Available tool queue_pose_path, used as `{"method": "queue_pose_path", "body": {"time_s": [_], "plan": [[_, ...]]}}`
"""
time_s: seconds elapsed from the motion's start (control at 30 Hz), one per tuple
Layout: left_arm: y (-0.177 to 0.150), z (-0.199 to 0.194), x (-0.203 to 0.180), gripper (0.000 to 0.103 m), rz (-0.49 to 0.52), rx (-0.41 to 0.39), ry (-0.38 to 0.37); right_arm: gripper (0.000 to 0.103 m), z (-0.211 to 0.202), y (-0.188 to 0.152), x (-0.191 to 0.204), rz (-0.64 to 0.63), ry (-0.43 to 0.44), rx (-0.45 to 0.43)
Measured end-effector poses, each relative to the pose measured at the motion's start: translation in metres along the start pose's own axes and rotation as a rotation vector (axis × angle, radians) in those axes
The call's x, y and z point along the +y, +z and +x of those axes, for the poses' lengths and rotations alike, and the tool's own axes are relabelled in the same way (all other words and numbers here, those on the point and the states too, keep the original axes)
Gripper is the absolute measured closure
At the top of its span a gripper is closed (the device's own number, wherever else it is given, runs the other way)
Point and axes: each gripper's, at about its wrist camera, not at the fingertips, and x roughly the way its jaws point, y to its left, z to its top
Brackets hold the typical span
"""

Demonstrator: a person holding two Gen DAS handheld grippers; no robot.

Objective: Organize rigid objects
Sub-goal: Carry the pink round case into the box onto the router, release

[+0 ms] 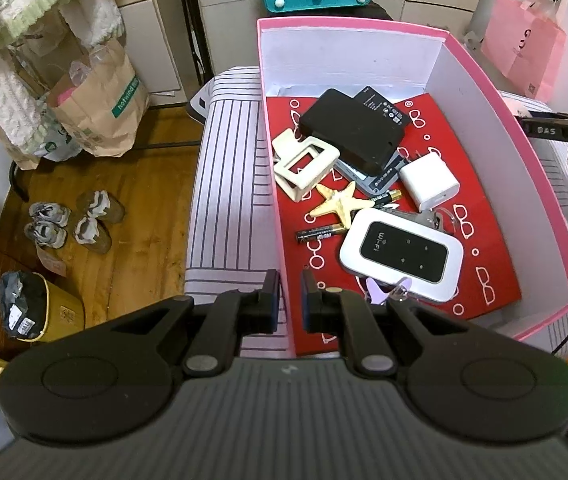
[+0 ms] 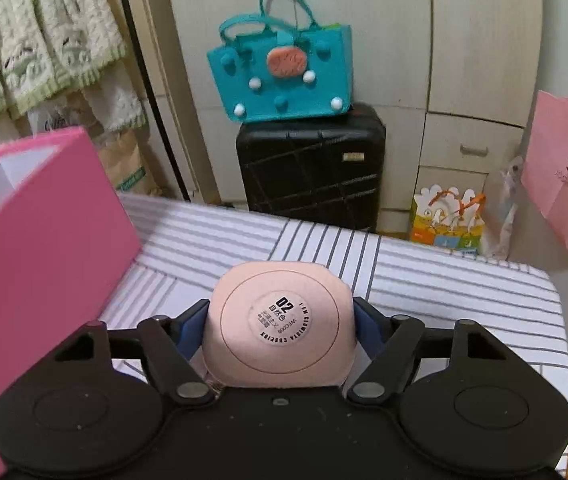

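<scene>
Pink cushion compact (image 2: 279,326) sits between the right gripper (image 2: 279,328) fingers over the striped tablecloth (image 2: 424,276), just right of the pink box (image 1: 480,80). Jaws stand wide, pads against the compact's sides: looks held. Left gripper (image 1: 288,300) nearly closed, pinching the box's near wall, likely steadying it.

Step, as judged: carrying the compact to the box. Next: lift over the pink wall, lower onto a free patch of red liner (image 1: 480,264), release.

Writing: compact's sticker reads "02"; pocket router (image 1: 402,254) reads "Wi-Fi"; paper bag (image 1: 99,112) partly "hotwind".
</scene>
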Motion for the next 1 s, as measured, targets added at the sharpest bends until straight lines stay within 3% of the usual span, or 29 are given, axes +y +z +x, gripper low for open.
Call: {"method": "queue_pose_path", "body": {"time_s": [0.23, 0.47, 0.67, 0.83, 1.0], "plan": [[0.002, 0.003, 0.002, 0.094, 0.001, -0.021, -0.002, 0.025, -0.061, 0.017, 0.032, -0.083, 0.090, -0.091], [0.004, 0.008, 0.002, 0.094, -0.009, -0.043, 0.003, 0.025, -0.115, 0.032, 0.093, -0.172, 0.356, -0.126], [0.003, 0.010, 0.003, 0.094, -0.011, -0.057, -0.003, 0.025, -0.093, 0.032, 0.141, -0.210, 0.527, 0.004], [0.001, 0.008, 0.003, 0.094, 0.002, -0.063, -0.003, 0.025, -0.072, 0.023, 0.181, -0.302, 0.560, 0.073], [-0.001, 0.008, 0.003, 0.094, 0.009, -0.075, -0.005, 0.025, -0.039, 0.027, 0.205, -0.396, 0.535, 0.182]]}}
